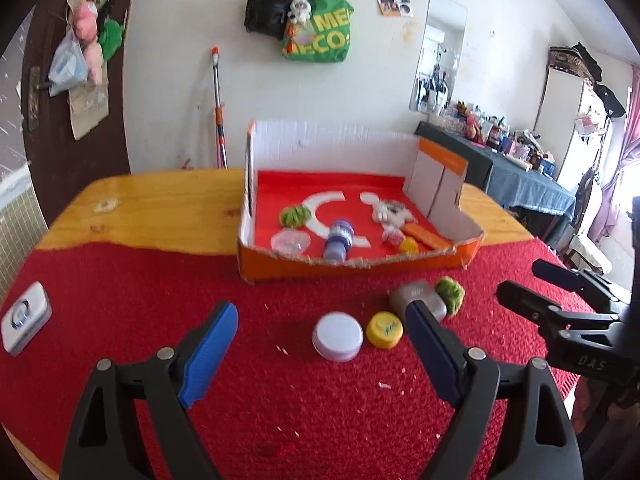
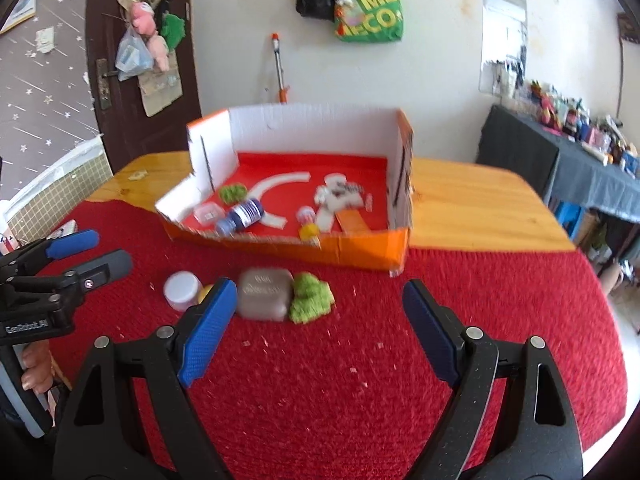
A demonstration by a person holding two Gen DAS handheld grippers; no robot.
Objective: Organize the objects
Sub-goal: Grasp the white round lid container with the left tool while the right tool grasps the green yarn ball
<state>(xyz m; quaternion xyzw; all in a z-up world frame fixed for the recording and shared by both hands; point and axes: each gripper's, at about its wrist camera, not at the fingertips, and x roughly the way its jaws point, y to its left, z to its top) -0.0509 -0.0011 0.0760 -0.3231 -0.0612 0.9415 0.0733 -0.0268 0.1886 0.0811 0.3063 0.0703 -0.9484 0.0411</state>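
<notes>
Jaws released on both, we judge our left gripper (image 1: 322,354) nearer: white jar (image 1: 338,336) lies dead ahead at twelve o'clock between them.

Wooden table (image 1: 160,208), red mat (image 1: 280,400), box (image 1: 360,266)

A white wall (image 1: 360,92) stood behind a wooden table (image 1: 160,208) partly covered by a red mat (image 1: 280,400). On the wall hung a green tote bag (image 1: 320,32), a black backpack (image 1: 268,4) and a mirror (image 1: 440,52). A dark brown door (image 2: 144,60) stood at left; a mop handle (image 1: 218,108) leaned nearby. At right, a cluttered side table with dark cloth (image 1: 520,184) received daylight through pink curtains (image 1: 624,152).
</notes>
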